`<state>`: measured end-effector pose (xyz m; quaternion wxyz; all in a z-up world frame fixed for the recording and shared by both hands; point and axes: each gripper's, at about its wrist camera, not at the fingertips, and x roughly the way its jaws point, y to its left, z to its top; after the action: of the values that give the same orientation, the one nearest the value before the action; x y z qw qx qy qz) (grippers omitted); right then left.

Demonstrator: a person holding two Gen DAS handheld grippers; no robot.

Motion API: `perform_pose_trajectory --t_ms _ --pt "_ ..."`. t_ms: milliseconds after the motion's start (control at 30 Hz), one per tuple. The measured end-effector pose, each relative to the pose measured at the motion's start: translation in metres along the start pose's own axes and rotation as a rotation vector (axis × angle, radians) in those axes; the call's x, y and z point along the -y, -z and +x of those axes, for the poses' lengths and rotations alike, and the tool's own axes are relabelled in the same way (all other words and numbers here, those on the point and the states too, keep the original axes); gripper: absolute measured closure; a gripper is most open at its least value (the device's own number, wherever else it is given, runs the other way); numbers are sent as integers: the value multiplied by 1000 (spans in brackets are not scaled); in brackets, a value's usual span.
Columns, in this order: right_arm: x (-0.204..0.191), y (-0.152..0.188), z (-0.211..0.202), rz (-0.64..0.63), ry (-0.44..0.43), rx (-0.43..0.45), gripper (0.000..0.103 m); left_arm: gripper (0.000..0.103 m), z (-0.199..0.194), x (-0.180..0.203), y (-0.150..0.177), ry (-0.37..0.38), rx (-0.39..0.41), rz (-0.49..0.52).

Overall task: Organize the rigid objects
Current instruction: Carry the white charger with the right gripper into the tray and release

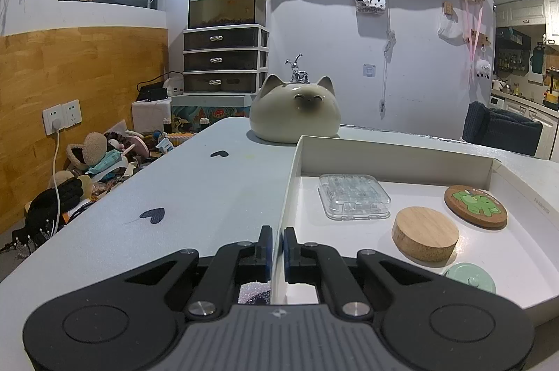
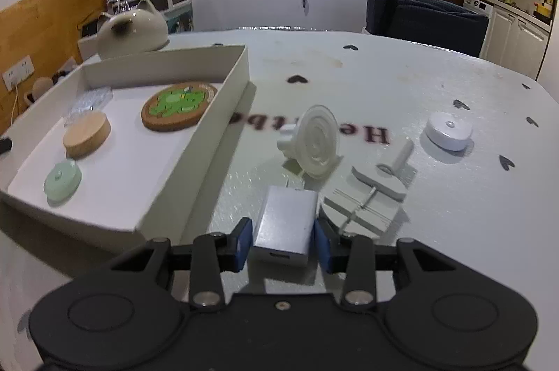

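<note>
Pick-up step — right gripper (image 2: pixel 283 240) pinching silver box (image 2: pixel 284 224) on table (image 2: pixel 384 74), left gripper (image 1: pixel 277 252) clamped on tray (image 1: pixel 290 182) wall; next — lift into tray.

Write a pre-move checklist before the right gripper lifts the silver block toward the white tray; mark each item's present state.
1. Small silver rectangular block sits between the right gripper pads: ok.
2. Pads firmly pressing it: cannot tell.
3. Left gripper pinches the shallow white cardboard tray wall: ok.
4. Bare tray floor beside the round mint-green lid: ok.
5. Ribbed translucent disc clear of the block: ok.
</note>
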<state>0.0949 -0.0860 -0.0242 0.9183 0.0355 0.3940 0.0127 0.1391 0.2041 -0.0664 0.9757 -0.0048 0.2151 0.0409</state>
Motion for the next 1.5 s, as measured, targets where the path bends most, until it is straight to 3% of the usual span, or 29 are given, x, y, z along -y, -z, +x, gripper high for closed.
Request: perform_pose_trajectory --t_ms 67,167,233,367,500,667,800,933,1300,1500 --pt "1 -1 -1 10 -3 -1 62 97 0 1 0 1 0 -1" --pt "4 -5 2 60 -28 4 51 97 0 1 0 1 0 -1" --pt "4 -8 6 89 -31 -2 50 97 0 -1 0 0 0 -1" --pt "1 -7 14 74 18 -12 67 97 0 0 0 1 0 -2" --pt "2 -9 10 94 15 12 67 97 0 -2 -1 1 -1 -2" --pt "-8 -30 -6 121 -3 108 67 97 1 -1 1 5 -3 -7" --pt "-32 -51 -11 92 -47 162 67 97 1 1 2 8 -3 -10" --pt "-65 -68 0 66 -120 160 67 97 2 1 2 9 -3 -12" --pt "-170 -95 41 -9 -309 67 67 97 3 1 2 10 -4 -13" --pt "-216 -98 58 -62 -348 21 67 97 2 -1 1 10 -4 -13"
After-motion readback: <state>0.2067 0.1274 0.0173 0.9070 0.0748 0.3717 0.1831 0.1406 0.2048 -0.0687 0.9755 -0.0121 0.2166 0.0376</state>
